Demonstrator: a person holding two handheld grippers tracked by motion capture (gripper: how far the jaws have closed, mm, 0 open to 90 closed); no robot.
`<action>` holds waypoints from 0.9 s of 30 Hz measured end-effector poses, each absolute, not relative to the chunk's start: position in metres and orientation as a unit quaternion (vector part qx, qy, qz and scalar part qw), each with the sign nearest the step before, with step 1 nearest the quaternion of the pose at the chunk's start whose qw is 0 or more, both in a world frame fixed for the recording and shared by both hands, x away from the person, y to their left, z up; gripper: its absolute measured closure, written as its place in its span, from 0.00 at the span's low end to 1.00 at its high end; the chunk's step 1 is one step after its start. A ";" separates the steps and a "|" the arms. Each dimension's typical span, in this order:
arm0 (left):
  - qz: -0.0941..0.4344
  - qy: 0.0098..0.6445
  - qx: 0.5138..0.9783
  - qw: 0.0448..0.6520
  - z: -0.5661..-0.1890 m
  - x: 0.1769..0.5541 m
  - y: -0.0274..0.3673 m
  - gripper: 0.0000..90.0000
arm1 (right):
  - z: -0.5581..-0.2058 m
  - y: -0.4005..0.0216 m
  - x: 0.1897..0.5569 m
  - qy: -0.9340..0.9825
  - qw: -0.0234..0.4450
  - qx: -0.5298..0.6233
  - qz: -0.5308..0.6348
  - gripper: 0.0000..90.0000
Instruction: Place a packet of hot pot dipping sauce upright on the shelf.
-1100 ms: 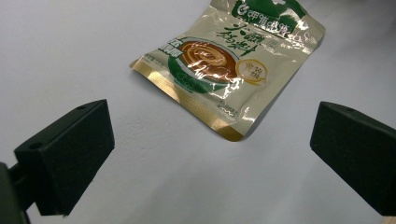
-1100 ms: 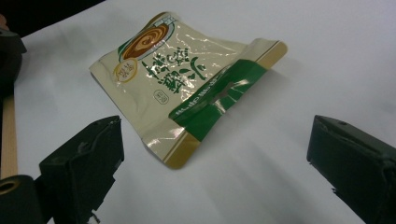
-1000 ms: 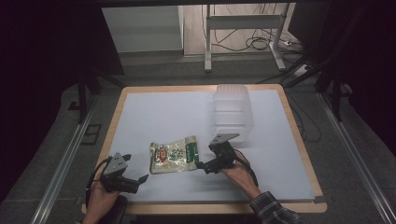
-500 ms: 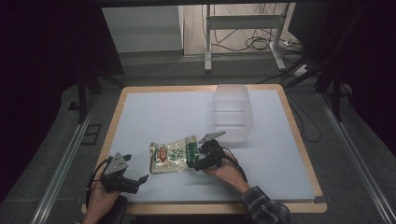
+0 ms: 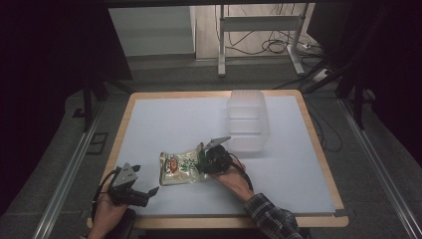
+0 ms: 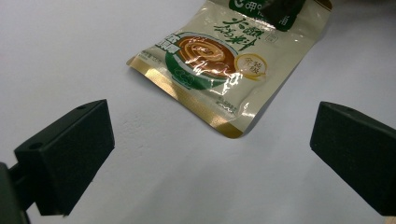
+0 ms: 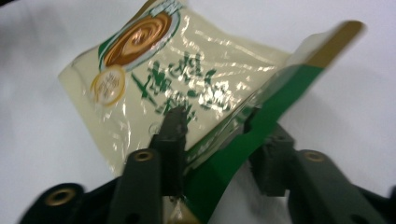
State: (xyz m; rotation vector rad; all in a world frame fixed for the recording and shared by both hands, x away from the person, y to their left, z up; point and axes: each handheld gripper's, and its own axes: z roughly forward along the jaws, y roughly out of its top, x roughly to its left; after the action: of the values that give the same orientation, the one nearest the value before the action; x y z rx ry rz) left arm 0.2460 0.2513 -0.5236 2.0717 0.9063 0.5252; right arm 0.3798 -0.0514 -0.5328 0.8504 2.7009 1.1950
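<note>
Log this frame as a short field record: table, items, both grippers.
table: white top with wood rim
packet: glossy food packet, near front middle, right end lifted off the table
box: clear plastic box, behind the packet, apart from it
left gripper: open, jaws wide apart, nothing between them, short of the packet
right gripper: jaws have just been closing, pads on the packet's green end

Dim room, grey floor [image 5: 59, 149], tangled cables [image 5: 271, 45] behind.
</note>
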 end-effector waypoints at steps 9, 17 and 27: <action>0.211 0.357 0.817 0.400 -0.523 0.245 0.252 0.00 | -0.526 -0.049 0.383 0.876 0.026 0.296 0.379 0.99; 0.213 0.359 0.815 0.403 -0.522 0.245 0.252 0.00 | -0.509 -0.052 0.383 0.868 0.012 0.294 0.399 1.00; 0.213 0.364 0.810 0.408 -0.521 0.245 0.254 0.00 | -0.473 -0.058 0.378 0.859 0.001 0.276 0.432 1.00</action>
State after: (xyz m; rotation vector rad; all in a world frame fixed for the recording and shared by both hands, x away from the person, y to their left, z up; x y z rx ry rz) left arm 0.2452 0.2538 -0.5212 2.0408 0.9165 0.5374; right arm 0.3784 -0.0578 -0.4728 0.8667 2.6965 1.3567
